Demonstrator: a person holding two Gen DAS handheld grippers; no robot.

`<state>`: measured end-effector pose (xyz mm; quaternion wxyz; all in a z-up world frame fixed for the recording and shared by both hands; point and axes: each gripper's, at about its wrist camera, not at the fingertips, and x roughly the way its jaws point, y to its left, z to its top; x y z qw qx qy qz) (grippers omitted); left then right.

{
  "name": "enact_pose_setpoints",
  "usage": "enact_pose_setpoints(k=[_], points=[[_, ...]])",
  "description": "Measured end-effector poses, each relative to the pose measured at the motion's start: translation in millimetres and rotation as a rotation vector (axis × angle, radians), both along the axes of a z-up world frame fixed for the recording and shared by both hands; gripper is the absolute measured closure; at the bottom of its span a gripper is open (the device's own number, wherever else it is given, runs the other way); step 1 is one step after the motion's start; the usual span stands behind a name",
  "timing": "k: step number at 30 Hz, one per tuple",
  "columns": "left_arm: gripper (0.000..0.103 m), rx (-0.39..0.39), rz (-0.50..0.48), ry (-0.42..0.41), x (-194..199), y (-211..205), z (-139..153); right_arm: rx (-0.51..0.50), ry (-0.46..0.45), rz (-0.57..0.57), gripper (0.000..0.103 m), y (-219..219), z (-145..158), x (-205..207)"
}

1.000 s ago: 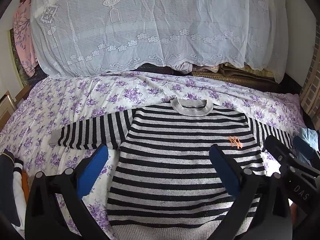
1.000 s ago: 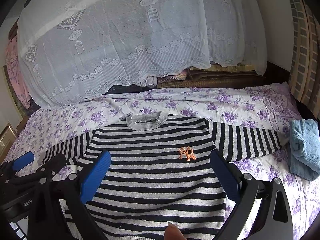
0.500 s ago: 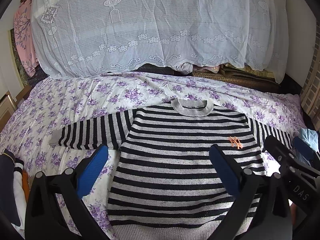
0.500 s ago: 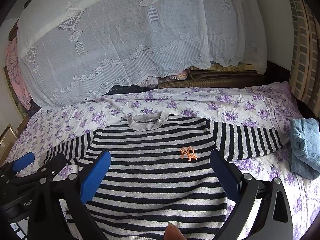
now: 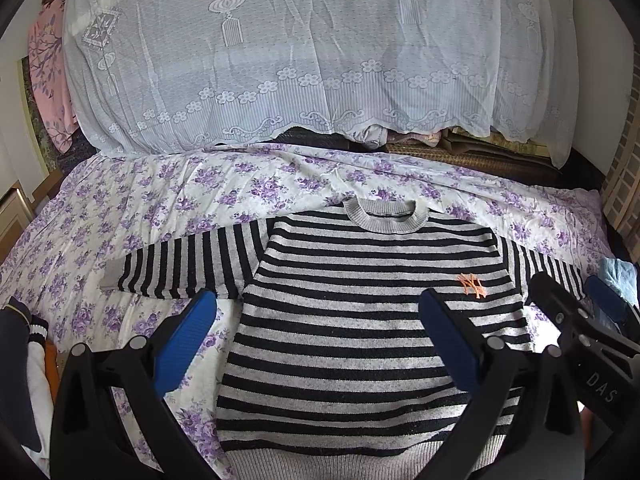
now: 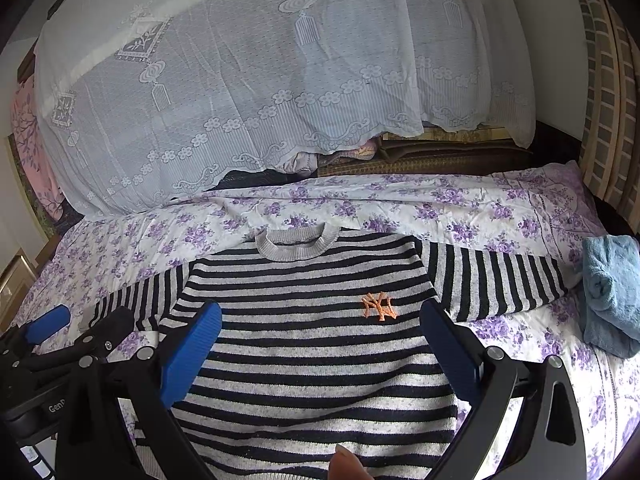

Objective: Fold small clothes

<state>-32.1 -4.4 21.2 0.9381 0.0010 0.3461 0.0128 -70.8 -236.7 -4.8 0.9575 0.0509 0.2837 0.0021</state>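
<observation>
Two claws of mine, left claw (image 5: pixel 316 344) and right claw (image 6: pixel 320 350), hang released above the striped sweater (image 5: pixel 360 320), which lies flat, sleeves spread, on the bed (image 5: pixel 120 240); a blue towel (image 6: pixel 612 292) sits beside its sleeve.

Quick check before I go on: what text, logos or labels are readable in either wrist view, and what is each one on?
"NY", an orange interlocked stitched monogram, on the chest of the black-and-grey striped knit sweater.
"DAS", white letters cut off by the frame edge, on the black body of the right gripper as seen from the left wrist view.
"GenP", white letters cut off, on the black body of the left gripper as seen from the right wrist view.
Nothing else readable.
</observation>
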Motion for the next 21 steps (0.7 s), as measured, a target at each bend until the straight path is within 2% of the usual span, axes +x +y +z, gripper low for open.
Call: enact_pose_setpoints(k=[21], points=[[0.005,-0.007,-0.008,0.019,2.1,3.1,-5.6,0.015,-0.010,0.007,0.003,5.3,-1.5,2.1]])
